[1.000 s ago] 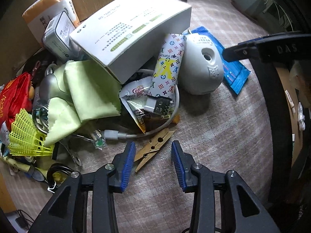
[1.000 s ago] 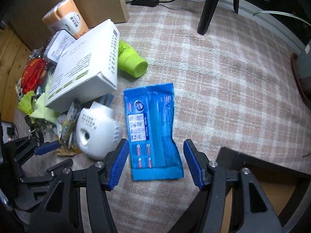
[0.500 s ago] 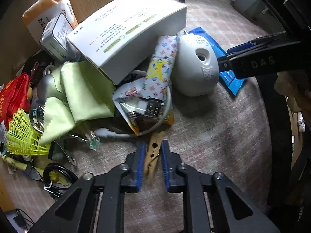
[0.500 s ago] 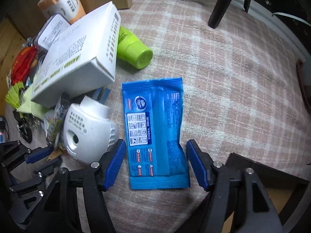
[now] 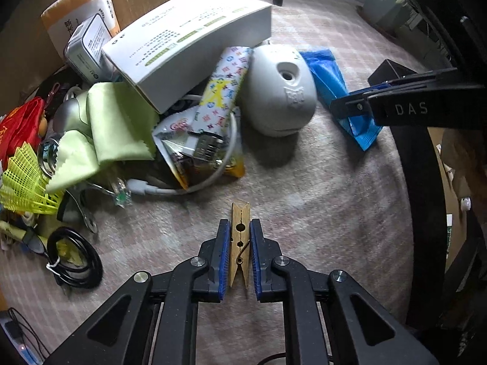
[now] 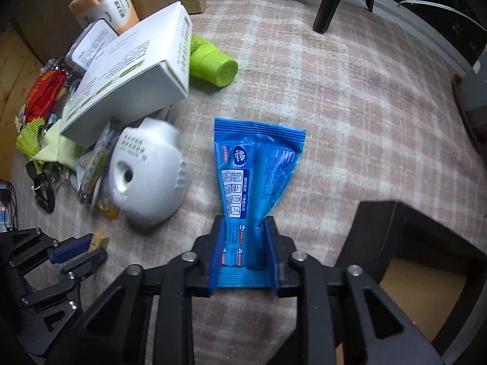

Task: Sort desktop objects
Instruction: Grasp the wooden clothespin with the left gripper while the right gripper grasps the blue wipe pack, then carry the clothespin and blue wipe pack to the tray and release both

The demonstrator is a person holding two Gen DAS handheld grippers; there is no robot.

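Left hand-held gripper point(image 5: 238, 255): its blue pads are closing on the small wooden spring clothespin point(image 5: 240, 237), which is standing between them with its tip poking forward over the pink checked cloth point(image 5: 304, 200).

Right hand-held gripper point(image 6: 244, 254): its blue pads are pinching the near end of the flat blue foil sachet point(image 6: 255, 167), crumpling it into a waist; the far end is fanning out on the cloth.

Clothespin position: it is sitting clear of the heap, just in front of the white cable point(image 5: 182, 187).

Sachet position: it is lying just beside the white dome-shaped plastic device point(image 6: 149, 176), apart from it.

Heap still waiting: the long white cardboard box point(image 5: 188, 42) is leaning over the pale green cleaning cloth point(image 5: 118, 121), a monogram-printed tube point(image 5: 223, 91) and torn snack wrappers point(image 5: 197, 155); a yellow plastic shuttlecock point(image 5: 21, 182), red fabric point(image 5: 18, 127), a coiled black cord point(image 5: 73, 261) and a lime green plastic cup point(image 6: 213, 64) are lying around it.

Progress: sorting is looking barely begun. Two items are gripped but neither is placed anywhere yet, and no sorted groups are showing.

Likely next need: both pieces are needing a destination; the open dark box point(image 6: 411, 258) beside the right gripper may be one, though that is only a guess.
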